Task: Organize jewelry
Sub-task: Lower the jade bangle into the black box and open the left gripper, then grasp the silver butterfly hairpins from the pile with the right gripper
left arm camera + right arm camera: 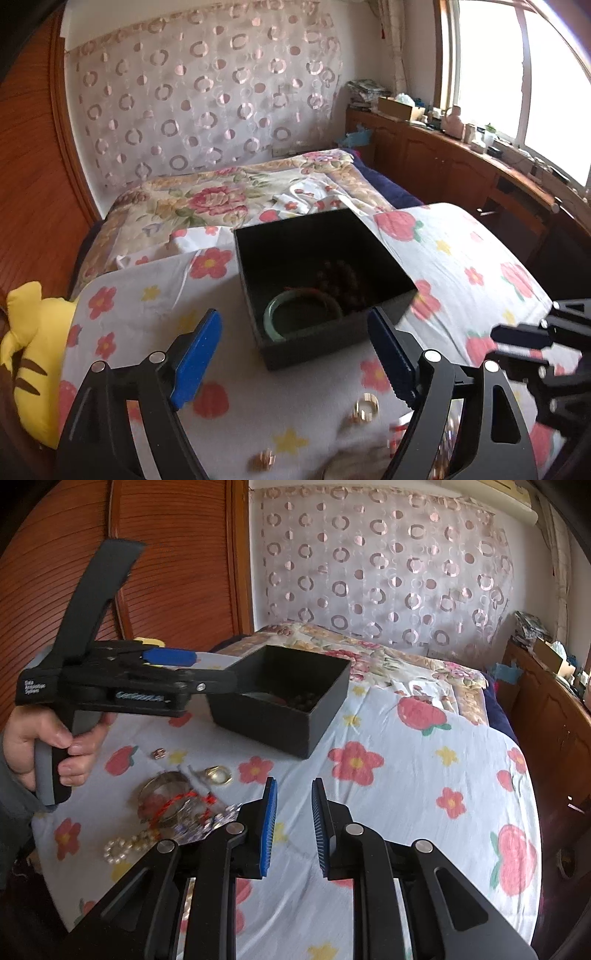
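Observation:
A black open box (pixel 291 354) stands on a table with a flowered cloth (pixel 147 317). Inside lie a green jade bangle (pixel 280 325) and dark brown beads (pixel 340 280). My left gripper (pixel 295 354) is open and empty, its fingers either side of the box's near wall. In the right wrist view the left gripper (pixel 177 664) hovers by the box (pixel 288 709). My right gripper (pixel 293 827) is open a little and empty, above bare cloth. Loose jewelry lies left of it: a gold ring (pixel 218 775), a metal bangle (pixel 162 786), a red cord (pixel 181 799), a pearl piece (pixel 125 847).
A gold ring (pixel 365 408) and a small gold piece (pixel 262 459) lie near the left gripper. A yellow plush toy (pixel 29 354) sits at the table's left edge. A bed with a floral quilt (pixel 221 195) lies behind. Wooden cabinets (pixel 461 166) run along the right under the window.

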